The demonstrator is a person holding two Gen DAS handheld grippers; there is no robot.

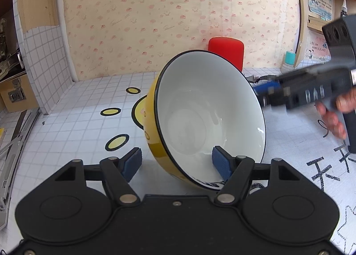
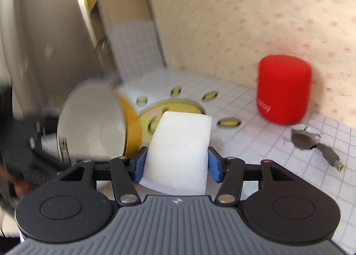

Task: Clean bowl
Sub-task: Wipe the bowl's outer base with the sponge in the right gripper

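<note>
Black hand-drawn characters on the bench (image 1: 73,103) at right, unreadable; red cylinder (image 2: 283,90) has blurred white print. Bowl (image 1: 209,110) tipped on edge above bench, mouth facing right, left gripper (image 1: 176,163) fingers clamping its lower rim. Right gripper (image 2: 176,163) fingers squeeze white sponge (image 2: 180,150).

Left gripper (image 1: 176,161) clamping tilted yellow bowl (image 1: 209,117), red cylinder (image 1: 225,51) behind
</note>
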